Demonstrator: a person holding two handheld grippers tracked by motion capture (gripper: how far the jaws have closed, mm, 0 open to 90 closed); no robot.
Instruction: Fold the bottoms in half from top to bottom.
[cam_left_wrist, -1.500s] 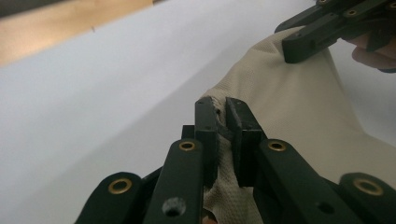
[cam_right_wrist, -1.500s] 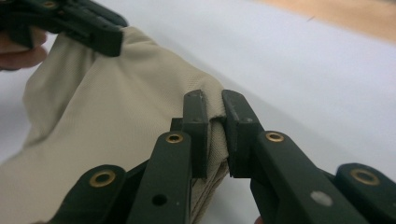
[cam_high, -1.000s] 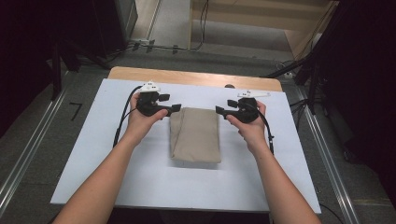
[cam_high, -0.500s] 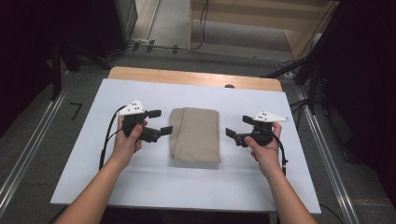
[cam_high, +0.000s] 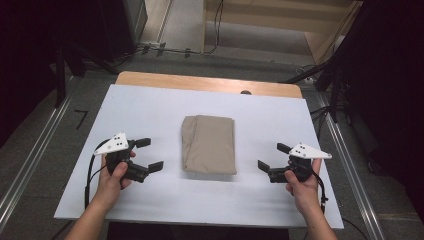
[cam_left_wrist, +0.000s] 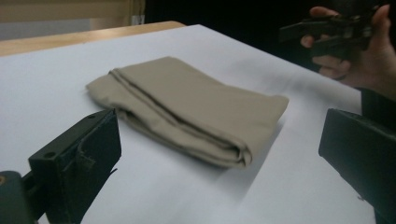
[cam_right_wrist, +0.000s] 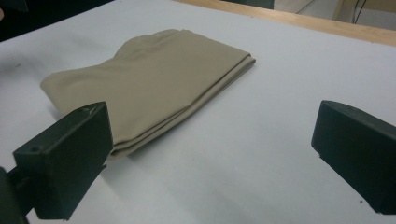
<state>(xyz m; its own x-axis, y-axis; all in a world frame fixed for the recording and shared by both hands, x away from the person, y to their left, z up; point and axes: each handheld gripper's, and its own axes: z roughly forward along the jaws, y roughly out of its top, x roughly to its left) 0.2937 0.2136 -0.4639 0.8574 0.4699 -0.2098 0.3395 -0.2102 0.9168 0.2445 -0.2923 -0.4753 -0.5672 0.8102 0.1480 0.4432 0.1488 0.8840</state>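
Observation:
A tan cloth (cam_high: 209, 145), folded into a neat rectangle, lies flat in the middle of the white table top (cam_high: 150, 105). My left gripper (cam_high: 150, 154) is to its left near the front edge. Its jaws have just been opening, and they stand wide with nothing between them. My right gripper (cam_high: 272, 156) mirrors it on the right side, its jaws also just opened and empty. Both are clear of the cloth. In the left gripper view the cloth (cam_left_wrist: 187, 107) lies beyond my left gripper (cam_left_wrist: 219, 158), with the other hand's gripper (cam_left_wrist: 327, 30) farther off. In the right gripper view the cloth (cam_right_wrist: 154, 79) lies ahead of my right gripper (cam_right_wrist: 212, 149).
A wooden strip (cam_high: 210, 84) shows at the table's far edge, with a small dark spot (cam_high: 245, 92) on it. Metal rails (cam_high: 30, 165) run along the floor on both sides. Cables (cam_high: 217, 25) lie on the floor beyond the table.
Both hands have drawn back from the cloth's far corners toward the near edge and apart from each other. Both sets of jaws stand wider. The cloth has stayed in place.

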